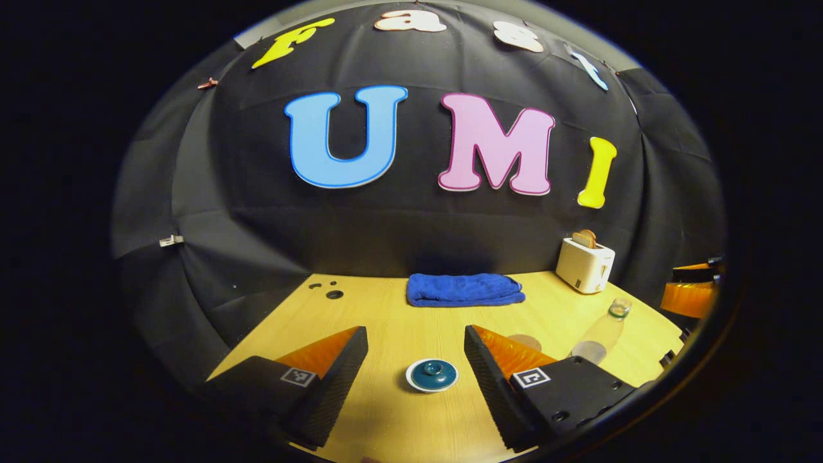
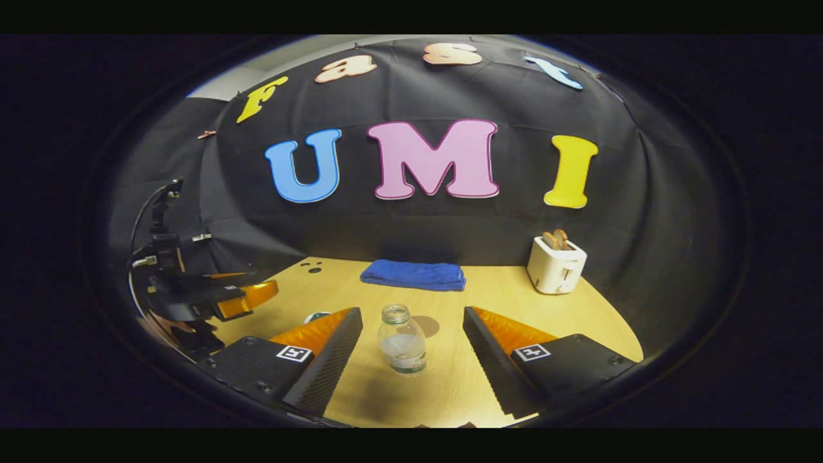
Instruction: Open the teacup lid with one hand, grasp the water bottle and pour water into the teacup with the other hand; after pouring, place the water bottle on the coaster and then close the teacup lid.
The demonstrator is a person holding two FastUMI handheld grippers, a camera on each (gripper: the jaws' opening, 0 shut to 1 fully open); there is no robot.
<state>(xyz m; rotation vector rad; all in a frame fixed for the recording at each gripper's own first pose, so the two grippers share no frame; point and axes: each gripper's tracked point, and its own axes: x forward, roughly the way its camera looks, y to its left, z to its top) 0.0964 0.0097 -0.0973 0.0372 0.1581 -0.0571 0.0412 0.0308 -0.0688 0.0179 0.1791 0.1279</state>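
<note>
Right gripper view: water bottle [image 2: 402,339] upright, mouth upward.

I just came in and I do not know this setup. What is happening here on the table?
A person holds two grippers over a wooden table; nothing is grasped yet. The left gripper is open, its fingers on either side of the teacup lid, not touching it. The right gripper is open around the uncapped water bottle. A coaster lies just behind the bottle. A blue towel and a toaster stand at the back.
</note>
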